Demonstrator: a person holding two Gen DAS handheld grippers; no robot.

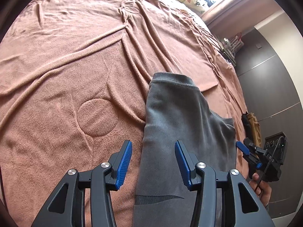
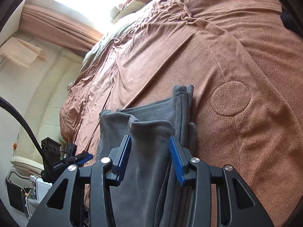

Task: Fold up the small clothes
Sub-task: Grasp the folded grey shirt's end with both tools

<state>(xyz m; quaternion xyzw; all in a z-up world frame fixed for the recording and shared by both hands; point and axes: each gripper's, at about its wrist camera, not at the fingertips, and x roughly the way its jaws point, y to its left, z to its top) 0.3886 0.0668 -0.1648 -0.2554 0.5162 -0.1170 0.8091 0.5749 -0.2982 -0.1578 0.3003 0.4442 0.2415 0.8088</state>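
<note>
Left wrist view shows a grey garment (image 1: 181,124) lying on the bed, spread over a brown blanket (image 1: 66,75), already narrowed into a long strip with one stitched hem at the far end, so it seems to be partway through folding. The left gripper (image 1: 153,162) hovers above its near portion with its fingers (image 1: 124,162) wide apart and holding nothing; the cloth passes under the gap, which suits either a release or a fresh approach to an edge, and I cannot tell which. Off to the side, the right gripper (image 1: 248,155) appears at the garment's outer edge, held in a bare hand (image 1: 262,187). In the right wrist view the garment (image 2: 147,151) is bunched into several stacked layers, one fold puffing up between the blue fingers (image 2: 175,160). Those fingers stand apart on either side of the raised fold without pinching it, probably lined up along the strip to gather the layers together. The blanket's soft, wrinkled pile would likely drag on the cloth, so lifting should serve better than sliding.
</note>
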